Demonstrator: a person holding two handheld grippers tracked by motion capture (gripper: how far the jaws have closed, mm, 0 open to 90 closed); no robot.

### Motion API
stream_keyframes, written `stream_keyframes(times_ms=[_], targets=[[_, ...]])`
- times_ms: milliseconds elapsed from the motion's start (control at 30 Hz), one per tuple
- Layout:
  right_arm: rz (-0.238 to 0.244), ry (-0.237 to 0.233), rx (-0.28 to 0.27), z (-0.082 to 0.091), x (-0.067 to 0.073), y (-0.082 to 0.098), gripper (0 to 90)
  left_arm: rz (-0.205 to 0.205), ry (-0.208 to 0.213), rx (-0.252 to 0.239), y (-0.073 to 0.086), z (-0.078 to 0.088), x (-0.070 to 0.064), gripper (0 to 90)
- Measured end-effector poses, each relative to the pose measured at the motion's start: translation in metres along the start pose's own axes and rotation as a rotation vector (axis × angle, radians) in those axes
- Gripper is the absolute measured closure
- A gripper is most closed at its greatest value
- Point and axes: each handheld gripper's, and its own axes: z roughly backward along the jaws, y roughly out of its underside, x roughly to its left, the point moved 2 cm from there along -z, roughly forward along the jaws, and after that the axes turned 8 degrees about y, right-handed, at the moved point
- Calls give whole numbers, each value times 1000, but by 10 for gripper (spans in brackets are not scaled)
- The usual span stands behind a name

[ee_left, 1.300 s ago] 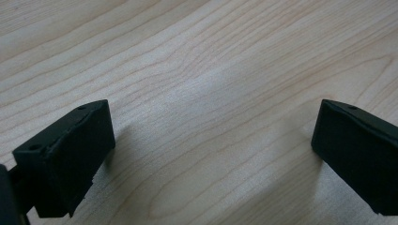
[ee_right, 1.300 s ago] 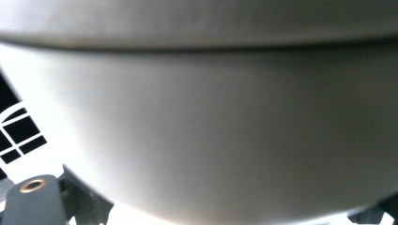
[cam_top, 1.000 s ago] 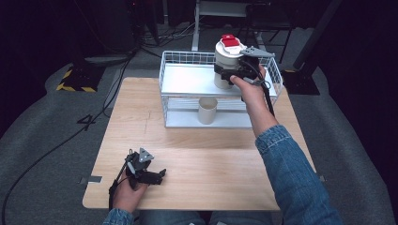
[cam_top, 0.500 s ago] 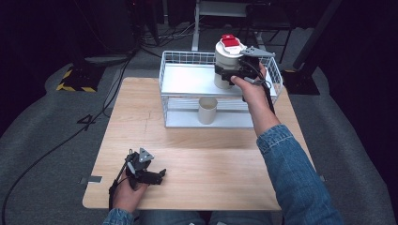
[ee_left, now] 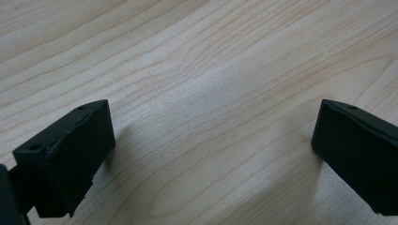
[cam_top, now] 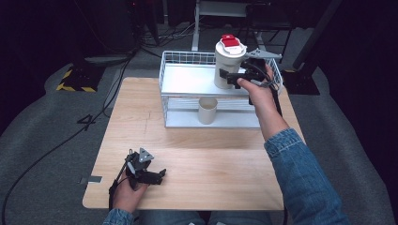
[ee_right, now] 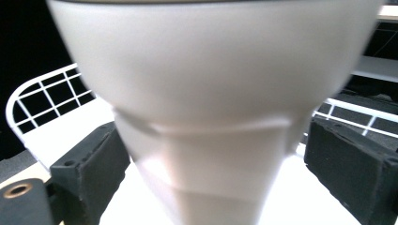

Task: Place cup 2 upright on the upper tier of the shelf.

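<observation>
My right gripper [cam_top: 228, 75] sits around a tall white cup [cam_top: 228, 63] with a red lid, standing on the top shelf of the white wire rack [cam_top: 187, 79]. Its black jaws have just been opening and stand a bit off the smooth, round cup. My left gripper [cam_top: 157, 176] rests wide open on the pale wooden table [cam_top: 211, 154].

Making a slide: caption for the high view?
Right gripper, jaws just opening, around white red-lidded cup on white wire rack.
</observation>
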Motion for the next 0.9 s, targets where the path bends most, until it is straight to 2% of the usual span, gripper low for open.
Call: stream_keyframes(times_ms=[267,300,400,433,567,633,900], targets=[[3,-30,-9,20,-4,-1,80,1,0,-2,2,1,0,5],[15,-35,-16,28,-4,-1,81,1,-3,1,2,2,1,5],[23,-43,-16,36,-4,-1,83,-3,-5,1,2,3,1,5],[31,-51,-19,45,-3,0,87,0,-2,-1,3,3,1,5],[38,-72,-31,59,-2,2,87,-3,-7,-2,4,4,2,5],[45,-88,-30,72,0,7,89,9,-4,-5,5,5,2,5],[73,-129,-13,98,0,25,120,3,-6,-3,6,6,3,5]])
